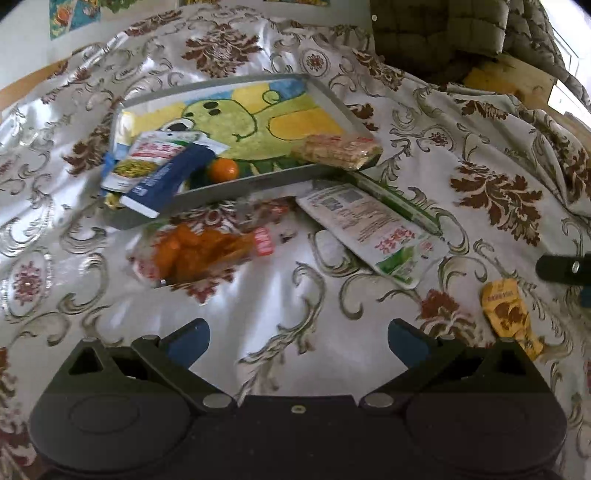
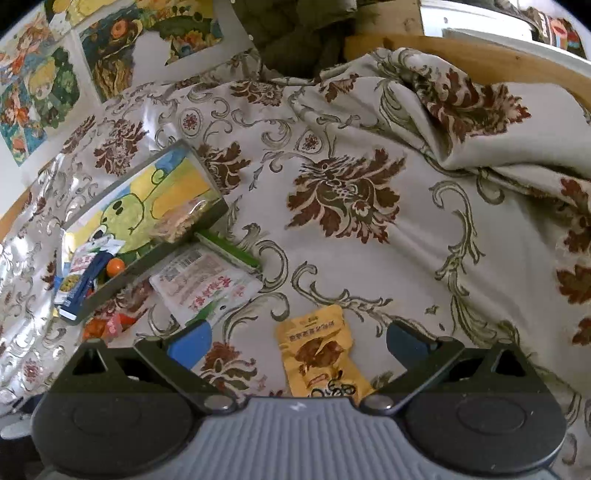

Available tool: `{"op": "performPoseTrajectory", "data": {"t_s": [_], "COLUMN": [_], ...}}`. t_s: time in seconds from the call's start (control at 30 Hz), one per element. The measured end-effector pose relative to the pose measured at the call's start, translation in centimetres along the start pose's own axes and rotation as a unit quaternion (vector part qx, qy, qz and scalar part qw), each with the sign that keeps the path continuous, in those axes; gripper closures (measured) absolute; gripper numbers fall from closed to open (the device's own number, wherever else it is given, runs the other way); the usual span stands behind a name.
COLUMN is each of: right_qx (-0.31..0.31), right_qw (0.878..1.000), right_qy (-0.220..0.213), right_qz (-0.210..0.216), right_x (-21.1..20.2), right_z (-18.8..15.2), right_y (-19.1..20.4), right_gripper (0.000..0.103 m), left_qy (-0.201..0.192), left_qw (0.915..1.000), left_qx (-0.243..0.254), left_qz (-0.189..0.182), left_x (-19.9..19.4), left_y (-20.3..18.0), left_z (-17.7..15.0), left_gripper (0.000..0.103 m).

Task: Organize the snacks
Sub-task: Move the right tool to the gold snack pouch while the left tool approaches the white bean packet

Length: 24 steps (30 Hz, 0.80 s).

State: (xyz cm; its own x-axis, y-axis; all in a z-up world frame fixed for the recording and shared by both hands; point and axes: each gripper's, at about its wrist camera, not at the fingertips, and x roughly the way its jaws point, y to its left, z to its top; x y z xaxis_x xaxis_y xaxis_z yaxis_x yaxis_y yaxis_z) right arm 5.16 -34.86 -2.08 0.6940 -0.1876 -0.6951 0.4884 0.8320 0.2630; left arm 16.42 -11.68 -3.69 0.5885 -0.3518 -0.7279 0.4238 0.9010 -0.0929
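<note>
A grey tray (image 1: 236, 184) with a cartoon picture holds a white noodle packet (image 1: 155, 155), a dark blue packet (image 1: 166, 177), a small orange ball (image 1: 222, 170) and a cracker pack (image 1: 336, 149) on its right rim. On the cloth in front lie an orange snack bag (image 1: 199, 254), a white-green packet (image 1: 373, 229), a green stick (image 1: 399, 201) and a yellow packet (image 1: 511, 314). My left gripper (image 1: 298, 341) is open and empty above the cloth. My right gripper (image 2: 299, 343) is open around the yellow packet (image 2: 321, 350). The tray (image 2: 122, 273) shows at left.
A floral cloth (image 2: 369, 192) covers the surface and bunches into folds at the right (image 2: 480, 129). Posters (image 2: 44, 81) hang on the far wall. A quilted cushion (image 1: 439, 33) and a wooden edge (image 2: 461, 55) lie at the back. The right gripper's tip (image 1: 565, 267) shows at the right.
</note>
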Motion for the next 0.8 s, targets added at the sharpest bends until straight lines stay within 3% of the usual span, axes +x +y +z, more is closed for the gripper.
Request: {"op": "performPoseTrajectory", "data": {"t_s": [0.43, 0.8], "right_qx": [0.103, 0.106], "right_qw": [0.992, 0.987], "right_qy": [0.074, 0.117], "right_qz": [-0.012, 0.024], "right_x": [3.8, 6.0], "right_z": [0.1, -0.8], "right_y": [-3.5, -2.9], "right_gripper": [0.000, 0.000], "left_qy": [0.021, 0.042], "left_qw": [0.9996, 0.9917], "left_qx": [0.012, -0.103], "left_qz": [-0.010, -0.065], "left_x": [5.0, 9.3], "left_y": [-2.6, -1.8], "left_z": [3.7, 7.2], "left_gripper": [0.001, 0.001]}}
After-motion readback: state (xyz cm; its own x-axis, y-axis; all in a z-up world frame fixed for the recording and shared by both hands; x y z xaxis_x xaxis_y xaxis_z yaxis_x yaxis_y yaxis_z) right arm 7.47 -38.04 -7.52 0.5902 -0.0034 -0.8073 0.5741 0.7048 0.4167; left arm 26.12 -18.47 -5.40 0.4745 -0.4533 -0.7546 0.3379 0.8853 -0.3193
